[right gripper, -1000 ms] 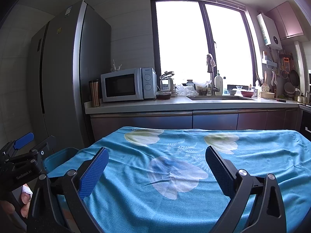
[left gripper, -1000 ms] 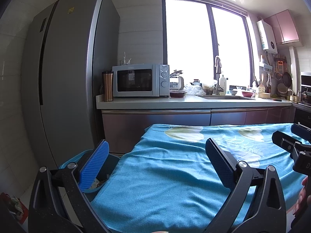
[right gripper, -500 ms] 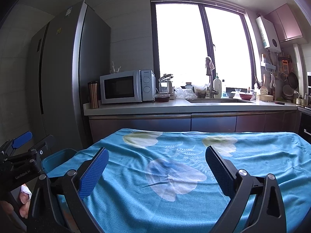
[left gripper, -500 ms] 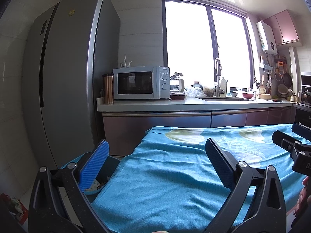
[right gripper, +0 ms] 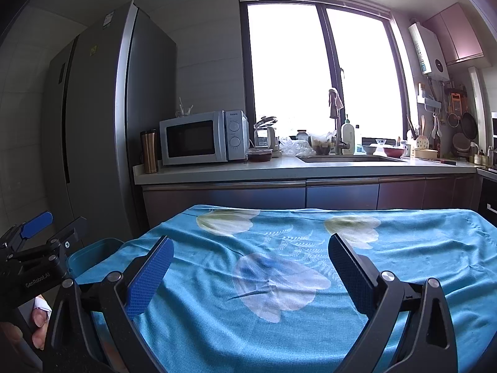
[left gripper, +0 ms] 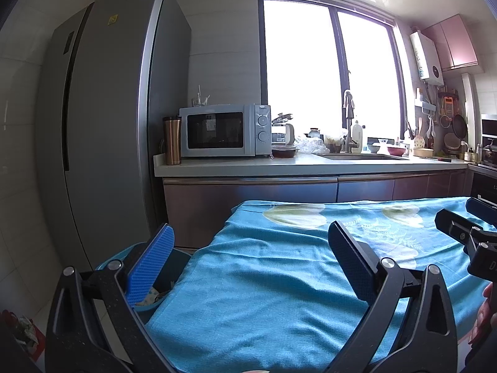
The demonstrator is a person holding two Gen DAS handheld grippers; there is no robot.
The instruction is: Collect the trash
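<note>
The surface [right gripper: 403, 248], draped in a blue cloth with pale flowers, shows no trash anywhere in either view; as far as can be seen it is bare. At the lower left of the left wrist view, a blue bin [left gripper: 174, 258] stands on the floor just beside the surface's corner, and some crumpled light-coloured scraps [left gripper: 152, 295] lie inside it, partly hidden behind a gripper finger. Judging from this, the collecting looks finished or close to it, though the near edge of the surface and the floor close by are out of sight, so something may remain there.

The left gripper [left gripper: 250, 261] is spread wide, holds nothing and touches nothing; it hangs above the surface's left edge with one finger over the bin. The right gripper [right gripper: 250, 267] is likewise wide apart and empty, poised over the middle of the cloth, clear of it. Each appears at the edge of the other's view, held by a hand [right gripper: 38, 323].
</note>
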